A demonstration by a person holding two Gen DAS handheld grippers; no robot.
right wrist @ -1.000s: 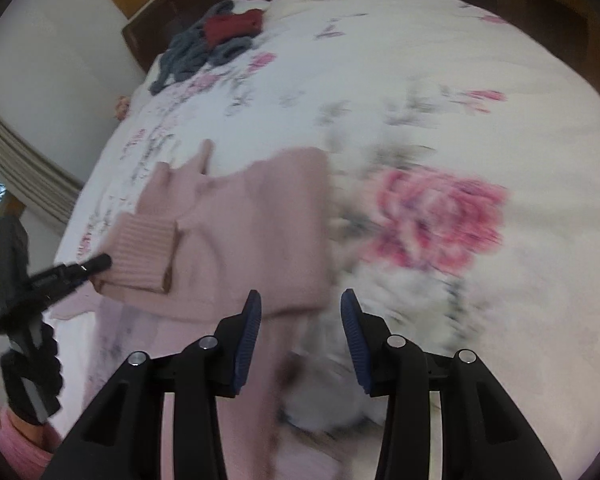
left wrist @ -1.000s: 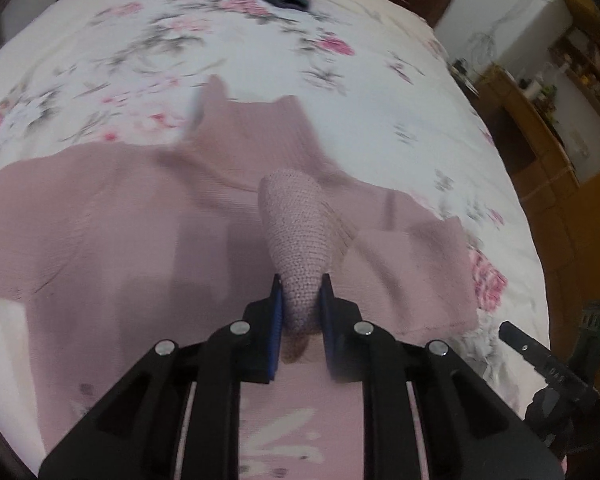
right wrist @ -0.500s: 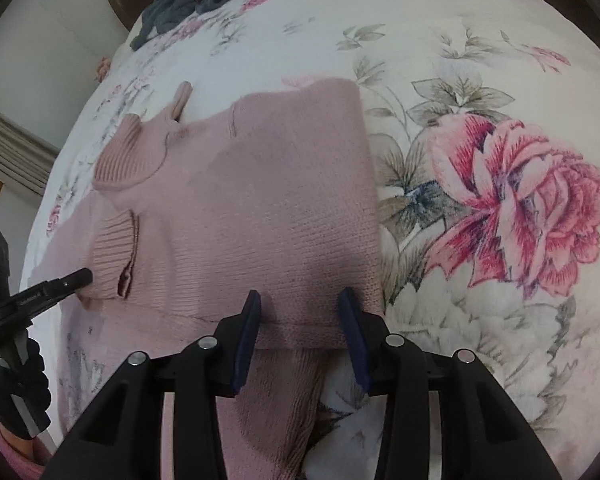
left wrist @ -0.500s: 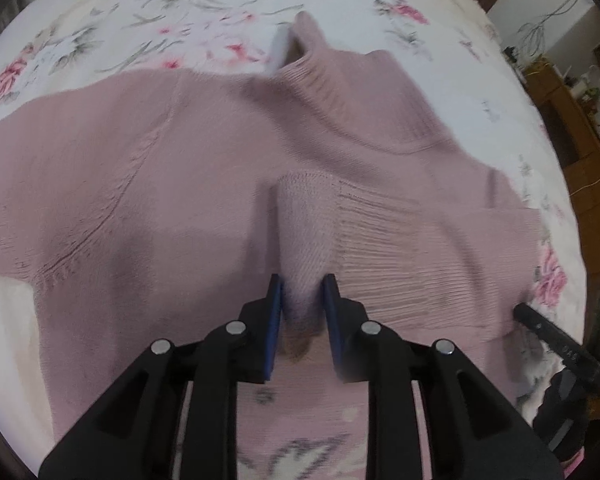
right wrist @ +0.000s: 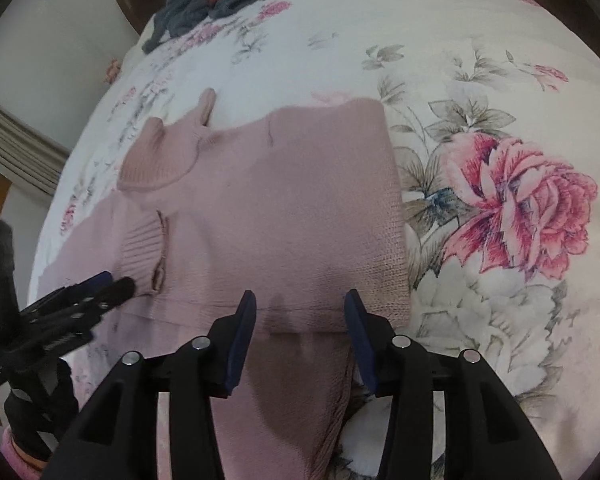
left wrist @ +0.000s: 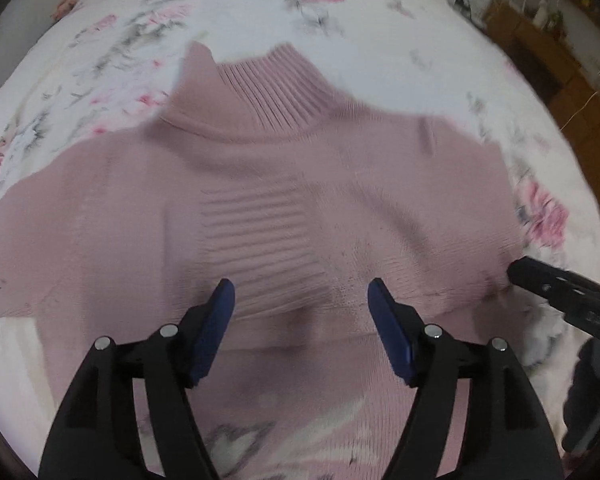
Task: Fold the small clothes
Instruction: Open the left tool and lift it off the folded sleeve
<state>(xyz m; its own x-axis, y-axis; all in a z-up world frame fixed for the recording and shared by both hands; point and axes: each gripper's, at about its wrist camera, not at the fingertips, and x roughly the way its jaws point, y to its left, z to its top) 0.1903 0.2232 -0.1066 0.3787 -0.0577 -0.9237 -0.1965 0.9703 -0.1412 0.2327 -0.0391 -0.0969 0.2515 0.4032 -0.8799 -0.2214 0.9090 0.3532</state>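
Sleeve fold: right sleeve lying across the dusty-pink ribbed-knit turtleneck sweater [left wrist: 284, 184] on the floral bedspread [right wrist: 480, 80].
Left gripper [left wrist: 300, 300] and right gripper [right wrist: 300, 312] hovering wide open, empty; next likely gripping the left sleeve.

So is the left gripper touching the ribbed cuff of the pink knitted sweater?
Cannot tell. In the left wrist view the left gripper is open, the ribbed cuff lying unpinched between and beyond its fingers; any fingertip contact with the pink knitted sweater isn't plain.
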